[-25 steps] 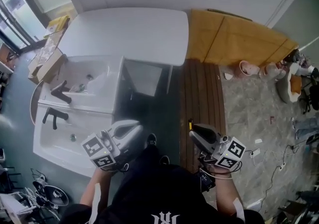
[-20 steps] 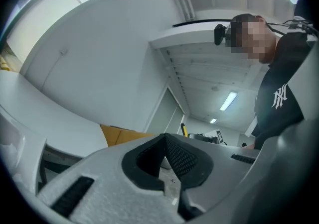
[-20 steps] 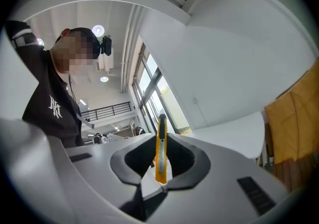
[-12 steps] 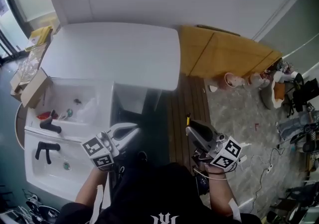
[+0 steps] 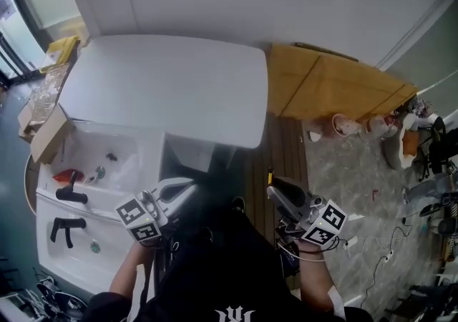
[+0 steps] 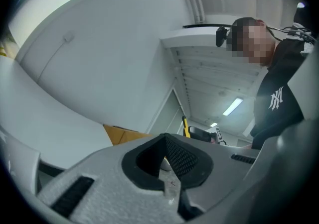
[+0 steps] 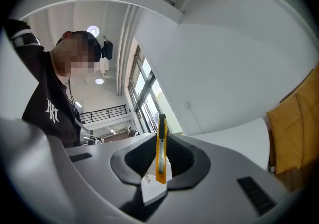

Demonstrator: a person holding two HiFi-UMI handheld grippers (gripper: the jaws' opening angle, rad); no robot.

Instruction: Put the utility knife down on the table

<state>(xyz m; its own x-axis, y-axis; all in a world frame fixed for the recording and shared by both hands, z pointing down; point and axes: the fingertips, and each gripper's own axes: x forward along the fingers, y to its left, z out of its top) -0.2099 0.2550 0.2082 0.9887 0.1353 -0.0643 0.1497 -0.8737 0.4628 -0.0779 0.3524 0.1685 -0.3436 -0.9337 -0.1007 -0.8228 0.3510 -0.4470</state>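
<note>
Since 1 s ago the head view has swung so that the white table (image 5: 172,84) sits lower in the frame and closer to the hands, while both tongs stay close in front of the person's body, much as they were.

Head view: the left tongs (image 5: 190,184) hang over the gap between the sink (image 5: 86,192) and the table. The right tongs (image 5: 273,192) hang over the slatted floor to the table's right, with the yellow utility knife (image 5: 270,173) sticking out past their tips. The knife is well short of the table, so I judge the task barely begun: the carry to the table, the lowering and the release are all left.

Left gripper view: the left tongs (image 6: 166,162) are clenched on nothing, pads pressed together. Past them it shows the right tongs (image 6: 192,132) and the knife (image 6: 185,126) from the side, up in the air.

Right gripper view: only here is the grip plain. The right tongs (image 7: 160,162) are clamped on the utility knife (image 7: 160,141), which stands upright between the pads, its thin edge to the camera. A strip of the table (image 7: 234,136) lies beyond, with the wooden cabinet (image 7: 294,118) at the right.
</note>
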